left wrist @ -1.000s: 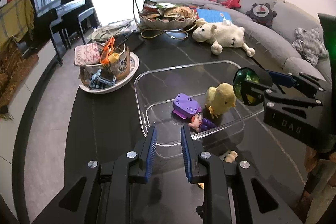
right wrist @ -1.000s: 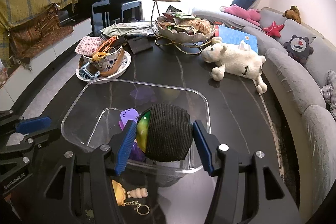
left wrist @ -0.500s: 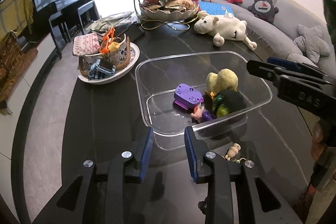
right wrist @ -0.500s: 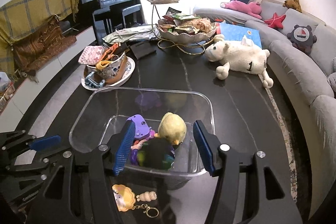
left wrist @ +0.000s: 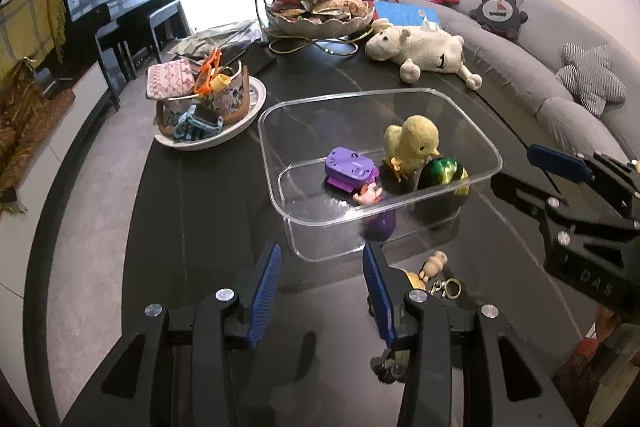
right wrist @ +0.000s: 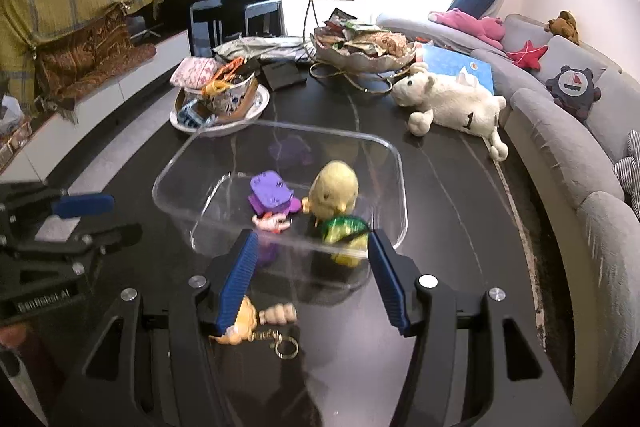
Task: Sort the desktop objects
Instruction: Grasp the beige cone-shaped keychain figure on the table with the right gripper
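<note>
A clear plastic bin (left wrist: 352,94) (right wrist: 304,128) stands on the black table. In it lie a purple toy (left wrist: 350,169) (right wrist: 270,193), a yellow chick (left wrist: 412,143) (right wrist: 334,189), a small pink figure (left wrist: 366,195) and a green-and-black ball (left wrist: 440,173) (right wrist: 344,227). A keychain (left wrist: 434,265) (right wrist: 256,319) with a beige figure lies on the table before the bin. My left gripper (left wrist: 322,255) hovers at the bin's near wall, its jaws opening with nothing between them. My right gripper (right wrist: 313,241) stands open and empty just short of the bin.
A white plate (left wrist: 256,107) with a floral basket of small items sits left of the bin. A plush sheep (left wrist: 424,53) and a tiered snack bowl (left wrist: 320,19) stand behind it. A grey sofa (left wrist: 520,67) curves along the right.
My right gripper let the green-and-black ball go into the bin and drew back from it. The left gripper's jaws have spread wider.
</note>
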Available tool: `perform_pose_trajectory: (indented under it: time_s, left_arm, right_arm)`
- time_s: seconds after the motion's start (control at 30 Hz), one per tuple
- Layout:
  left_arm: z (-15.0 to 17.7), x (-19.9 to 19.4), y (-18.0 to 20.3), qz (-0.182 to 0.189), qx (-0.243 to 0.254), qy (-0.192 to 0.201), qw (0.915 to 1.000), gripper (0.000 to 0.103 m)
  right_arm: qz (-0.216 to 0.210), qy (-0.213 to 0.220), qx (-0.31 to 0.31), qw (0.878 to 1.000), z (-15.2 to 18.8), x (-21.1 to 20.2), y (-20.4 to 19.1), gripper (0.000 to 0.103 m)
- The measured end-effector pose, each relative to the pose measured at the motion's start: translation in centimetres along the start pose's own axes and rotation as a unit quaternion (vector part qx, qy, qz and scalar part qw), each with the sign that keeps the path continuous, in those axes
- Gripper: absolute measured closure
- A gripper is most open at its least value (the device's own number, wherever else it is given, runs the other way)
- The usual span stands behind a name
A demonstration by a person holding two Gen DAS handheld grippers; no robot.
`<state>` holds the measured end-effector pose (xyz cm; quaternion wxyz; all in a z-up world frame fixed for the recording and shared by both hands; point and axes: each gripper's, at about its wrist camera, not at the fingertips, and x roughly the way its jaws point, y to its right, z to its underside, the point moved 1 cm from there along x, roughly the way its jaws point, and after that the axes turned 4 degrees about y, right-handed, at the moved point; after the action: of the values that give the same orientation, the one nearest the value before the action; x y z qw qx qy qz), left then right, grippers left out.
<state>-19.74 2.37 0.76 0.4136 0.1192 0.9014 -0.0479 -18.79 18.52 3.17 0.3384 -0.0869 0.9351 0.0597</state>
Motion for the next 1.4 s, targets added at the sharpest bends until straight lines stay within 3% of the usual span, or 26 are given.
perform_pose_trajectory:
  time_s: [0.47, 0.77, 1.4]
  left_arm:
    - [2.3, 0.3, 0.6, -0.005, 0.013, -0.015, 0.9998, 0.063]
    - [3.7, 2.6, 0.7, -0.013, 0.001, -0.052, 0.9986, 0.063]
    - [4.4, 4.0, 0.5, -0.006, 0.003, -0.07, 0.9976, 0.063]
  right_arm:
    - [-0.022, -0.057, 0.004, 0.998, 4.7, 2.3, -0.8, 0.054]
    - [-0.032, -0.077, 0.001, 0.997, 5.8, 3.6, -1.3, 0.055]
    - [-0.033, -0.124, 0.001, 0.992, 7.2, 7.8, -1.6, 0.065]
